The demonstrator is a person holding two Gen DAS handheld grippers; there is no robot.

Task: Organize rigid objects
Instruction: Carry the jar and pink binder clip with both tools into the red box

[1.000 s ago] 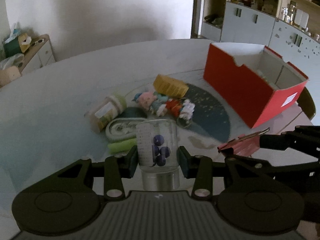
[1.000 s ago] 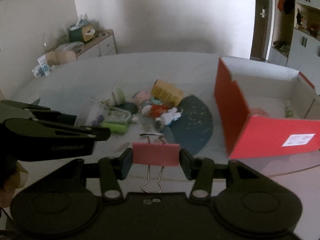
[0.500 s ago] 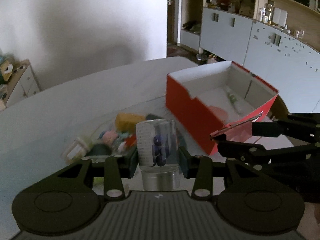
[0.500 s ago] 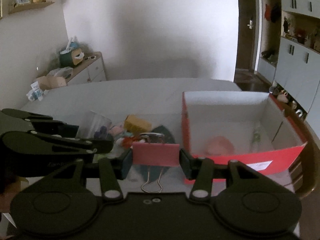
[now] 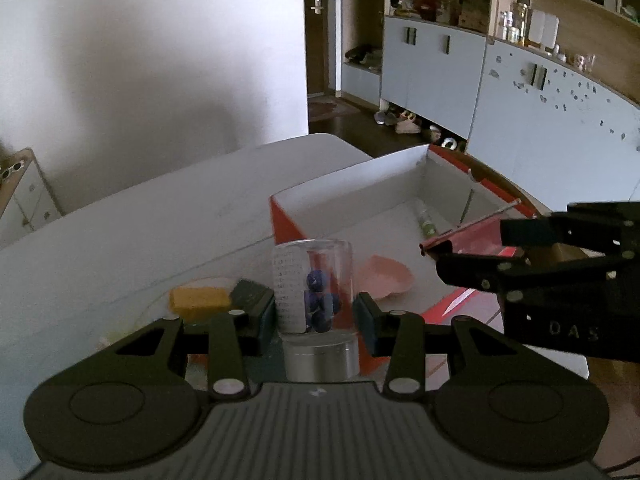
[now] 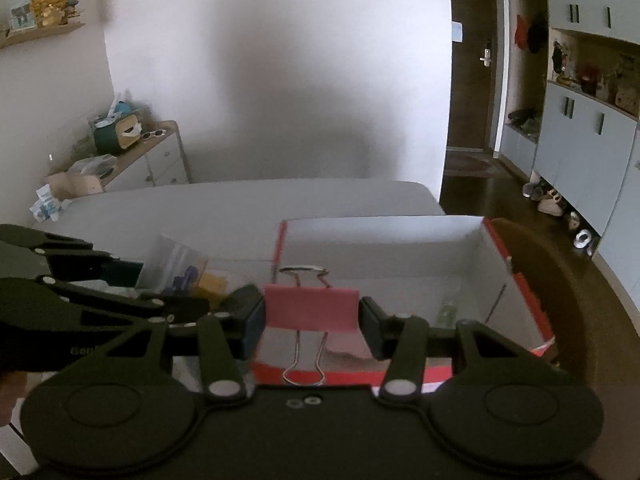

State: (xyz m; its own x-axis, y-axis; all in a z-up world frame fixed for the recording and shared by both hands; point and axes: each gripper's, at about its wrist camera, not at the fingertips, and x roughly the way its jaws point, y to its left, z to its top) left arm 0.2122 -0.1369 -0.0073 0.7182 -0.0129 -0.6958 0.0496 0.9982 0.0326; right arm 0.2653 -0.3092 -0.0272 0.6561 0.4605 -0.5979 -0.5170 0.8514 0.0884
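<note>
At the far left of the left wrist view a white set of drawers (image 5: pixel 24 196) stands against the wall, and the pale tabletop (image 5: pixel 132 236) runs from it toward the middle; on the tabletop, just left of centre, lies a yellow block (image 5: pixel 199 298), with a dark item beside it that is too blurred to name. In the centre the left tongs (image 5: pixel 315 314) are clenched on a clear jar (image 5: pixel 313 287), one pad on each side of its wall; the jar stands upright between them with its silver cap (image 5: pixel 321 357) at the bottom, nearest the camera, and several dark blue balls (image 5: pixel 319 300) are heaped inside. Behind and to the right of the jar sits the red box (image 5: pixel 285 220), open at the top and white within; on its floor lie a pink shell-shaped piece (image 5: pixel 385 277) and, farther back, a small greenish tube (image 5: pixel 426 225). At the right edge the right tongs reach in over the box.

In the right wrist view the left tongs enter from the left edge with the jar (image 6: pixel 172 266) tilted in their grip, over the tabletop (image 6: pixel 224 208) just left of the box wall; in the centre the right tongs (image 6: pixel 312 318) are clenched on a pink binder clip (image 6: pixel 312 307), gripping its two sides, with its wire handles pointing one away from and one toward the camera; the clip hangs above the near wall of the red box (image 6: pixel 516 284), whose white interior fills the right of the middle; a row of pale blue cupboards (image 6: pixel 576 140) lines the far right.
</note>
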